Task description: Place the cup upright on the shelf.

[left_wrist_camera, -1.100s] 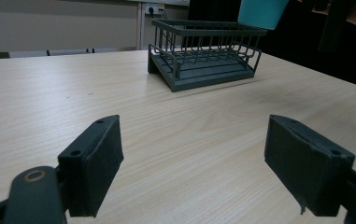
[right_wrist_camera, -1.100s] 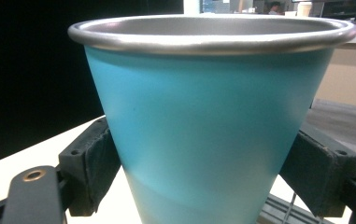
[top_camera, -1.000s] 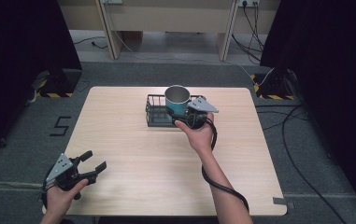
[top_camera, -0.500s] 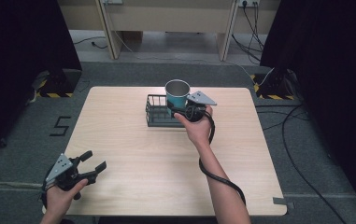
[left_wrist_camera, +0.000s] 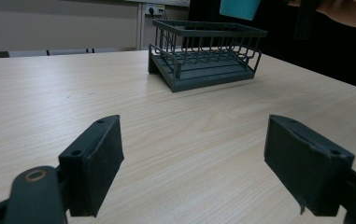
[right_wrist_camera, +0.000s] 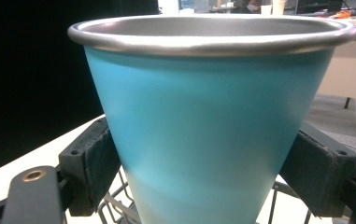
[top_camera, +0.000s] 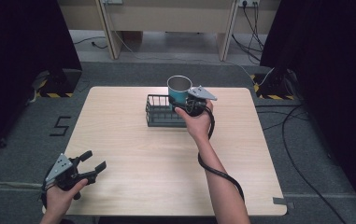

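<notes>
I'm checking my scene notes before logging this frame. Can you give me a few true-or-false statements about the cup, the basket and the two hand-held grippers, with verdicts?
1. The right hand-held gripper grips a teal metal cup. True.
2. The cup lies on its side. False: it is upright, rim up.
3. The left hand-held gripper is open and holds nothing. True.
4. The wire basket holds a plate. False: it looks empty.
5. The cup is held above the basket. True.

Left hand-held gripper (top_camera: 91, 166) low at near corner, jaws spread, right hand-held gripper (top_camera: 181, 101) apparently clamped, forearm extended forward
</notes>
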Motion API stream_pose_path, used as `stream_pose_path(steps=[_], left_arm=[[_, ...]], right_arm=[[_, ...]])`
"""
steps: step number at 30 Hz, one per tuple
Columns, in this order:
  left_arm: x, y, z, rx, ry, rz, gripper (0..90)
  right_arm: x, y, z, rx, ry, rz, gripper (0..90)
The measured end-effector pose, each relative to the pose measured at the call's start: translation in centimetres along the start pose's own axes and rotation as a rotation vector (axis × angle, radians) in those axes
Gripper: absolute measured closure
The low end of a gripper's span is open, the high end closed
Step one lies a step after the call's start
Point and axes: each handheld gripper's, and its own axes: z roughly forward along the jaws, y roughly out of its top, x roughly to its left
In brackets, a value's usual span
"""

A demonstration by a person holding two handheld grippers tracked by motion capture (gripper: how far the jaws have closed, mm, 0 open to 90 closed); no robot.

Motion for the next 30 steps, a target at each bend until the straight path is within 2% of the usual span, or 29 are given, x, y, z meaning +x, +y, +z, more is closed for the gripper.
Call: stream_pose_path(steps=[30], left_arm=[[0.1, 0.0, -0.1, 0.0, 0.0, 0.001, 18.9]], right_arm=[[-1.3, -0.8, 2.3, 0.049, -0.07, 0.055, 19.2]])
